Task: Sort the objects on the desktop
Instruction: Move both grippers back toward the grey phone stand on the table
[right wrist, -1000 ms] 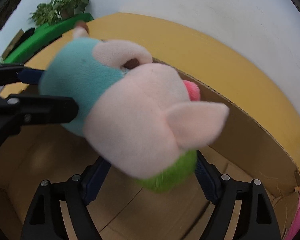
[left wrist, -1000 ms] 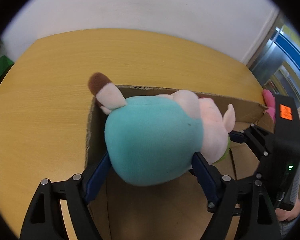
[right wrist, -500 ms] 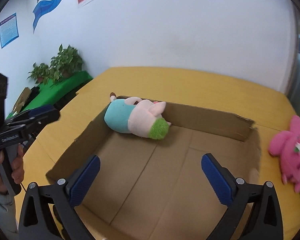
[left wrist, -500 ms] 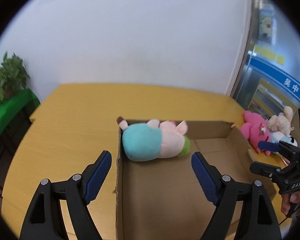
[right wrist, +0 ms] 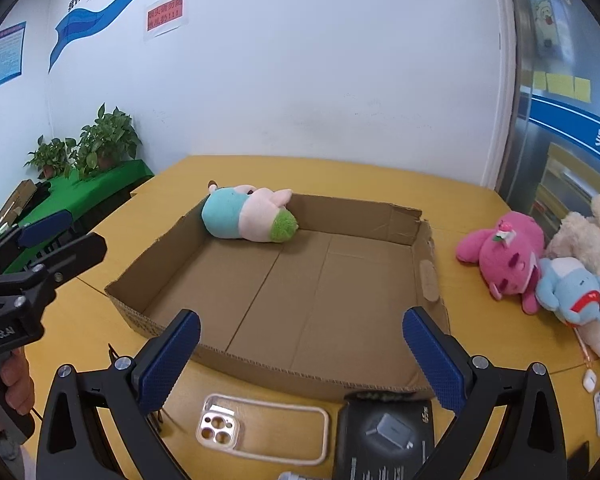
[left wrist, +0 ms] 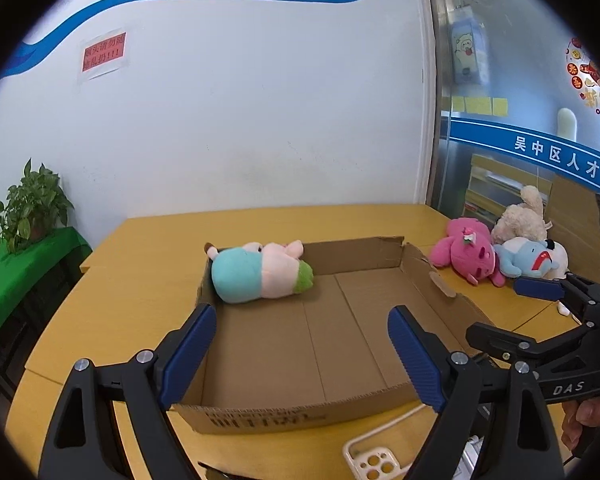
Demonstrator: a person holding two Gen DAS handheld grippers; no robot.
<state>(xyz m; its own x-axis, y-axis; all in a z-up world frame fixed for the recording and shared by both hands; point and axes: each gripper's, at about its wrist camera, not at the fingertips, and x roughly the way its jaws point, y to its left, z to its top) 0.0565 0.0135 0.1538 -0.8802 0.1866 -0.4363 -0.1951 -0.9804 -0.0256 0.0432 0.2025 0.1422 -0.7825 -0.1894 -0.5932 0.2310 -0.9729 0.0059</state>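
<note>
Cardboard box [right wrist: 284, 280], shallow and open-topped, lies on the yellow table [right wrist: 380, 176]; its near wall carries printing that is too dark and foreshortened to read. Teal-and-pink plush toy [right wrist: 246, 219] lies on its side in the far left corner of the box, touching the far wall, its face turned away so that the features cannot be made out. To the right of the box, on the table, a pink plush [right wrist: 504, 256], a blue plush [right wrist: 572, 292] and a cream plush [right wrist: 588, 232] form a heap, each partly covering the next; a white shape under the blue one is cut off at the picture edge. Near the box, a clear phone case [right wrist: 260, 428] lies flat, and a black packet [right wrist: 384, 440] beside it is cut off at the bottom. Small white items at the far right edge are too small to identify.

Left gripper [left wrist: 300, 344] hovers over the near part of the box, its jaws widening at this moment with nothing between them. Right gripper [right wrist: 300, 352] hovers likewise, its blue pads spread fully apart and touching nothing. Fingers [right wrist: 12, 380] of the person's hand wrap the left gripper's handle, mostly cut off at the edge.
</note>
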